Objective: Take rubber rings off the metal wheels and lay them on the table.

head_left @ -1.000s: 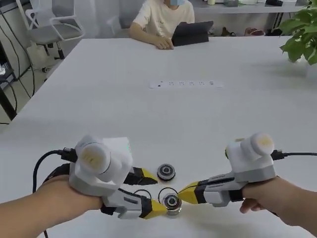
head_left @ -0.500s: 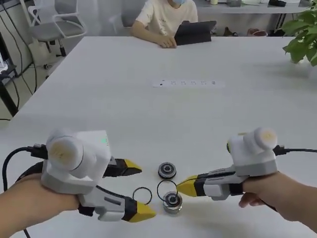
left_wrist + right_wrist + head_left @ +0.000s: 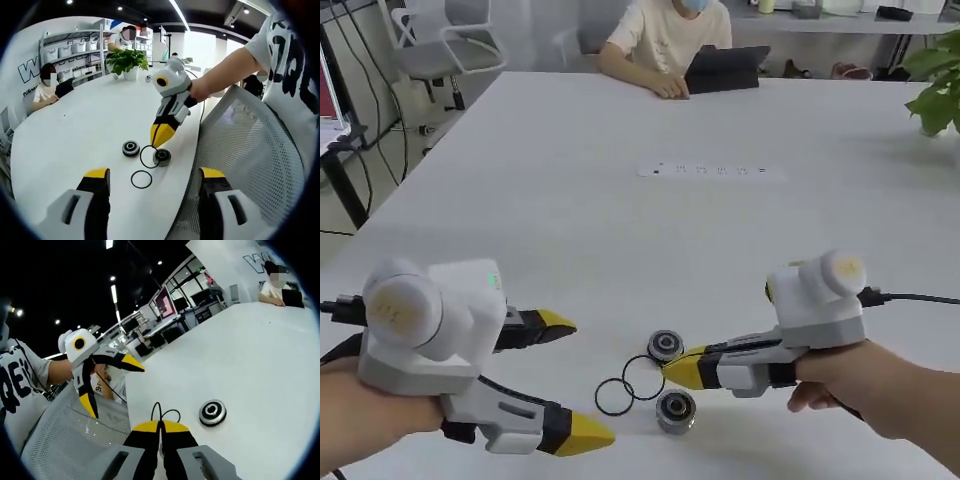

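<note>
Light: bright, even across your table (image 3: 570, 200) | shadows: soft on it | your gripper views: fisheye-warped edges

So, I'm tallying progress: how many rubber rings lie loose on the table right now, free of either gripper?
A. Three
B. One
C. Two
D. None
B: one rubber ring lies flat on the table, while the second ring is pinched in the fingers of the right gripper.

Table (image 3: 520, 230) open from power strip (image 3: 710, 171) to front. Obstacles there: far wheel (image 3: 665, 345), near wheel (image 3: 676, 409), flat ring (image 3: 597, 397). Right gripper (image 3: 670, 370) lies between wheels, pinching second ring (image 3: 643, 359). Left gripper (image 3: 585, 380) stands well clear.
</note>
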Action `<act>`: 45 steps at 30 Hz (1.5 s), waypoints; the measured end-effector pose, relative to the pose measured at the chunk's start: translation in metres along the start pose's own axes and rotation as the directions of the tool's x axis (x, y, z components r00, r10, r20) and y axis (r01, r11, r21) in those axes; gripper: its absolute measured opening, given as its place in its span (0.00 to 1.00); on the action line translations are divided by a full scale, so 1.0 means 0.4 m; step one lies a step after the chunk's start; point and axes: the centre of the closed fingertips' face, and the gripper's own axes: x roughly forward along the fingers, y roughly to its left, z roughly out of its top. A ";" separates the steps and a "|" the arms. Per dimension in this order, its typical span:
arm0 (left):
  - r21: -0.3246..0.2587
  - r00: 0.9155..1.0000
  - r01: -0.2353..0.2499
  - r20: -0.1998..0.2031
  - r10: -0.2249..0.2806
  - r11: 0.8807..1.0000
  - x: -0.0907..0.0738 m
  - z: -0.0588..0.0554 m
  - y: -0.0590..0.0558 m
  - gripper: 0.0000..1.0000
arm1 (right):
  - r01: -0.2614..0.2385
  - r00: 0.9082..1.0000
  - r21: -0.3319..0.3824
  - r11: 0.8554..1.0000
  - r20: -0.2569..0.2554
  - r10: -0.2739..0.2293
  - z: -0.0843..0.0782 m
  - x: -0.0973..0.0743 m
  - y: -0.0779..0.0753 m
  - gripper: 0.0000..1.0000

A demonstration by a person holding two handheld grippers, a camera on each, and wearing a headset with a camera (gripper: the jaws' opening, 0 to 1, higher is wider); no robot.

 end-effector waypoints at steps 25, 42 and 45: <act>-0.059 0.997 -0.073 0.006 0.074 0.996 -0.048 -0.033 0.030 0.76 | 0.041 0.999 0.090 0.995 -0.019 -0.040 -0.025 0.092 -0.024 0.00; -0.075 0.997 -0.082 -0.001 0.083 0.994 -0.059 -0.046 0.035 0.76 | 0.082 0.995 0.111 0.990 -0.058 -0.076 -0.047 0.108 -0.045 0.00; -0.077 0.997 -0.083 -0.005 0.083 0.994 -0.059 -0.049 0.035 0.75 | 0.088 0.995 0.112 0.990 -0.061 -0.081 -0.048 0.109 -0.047 0.00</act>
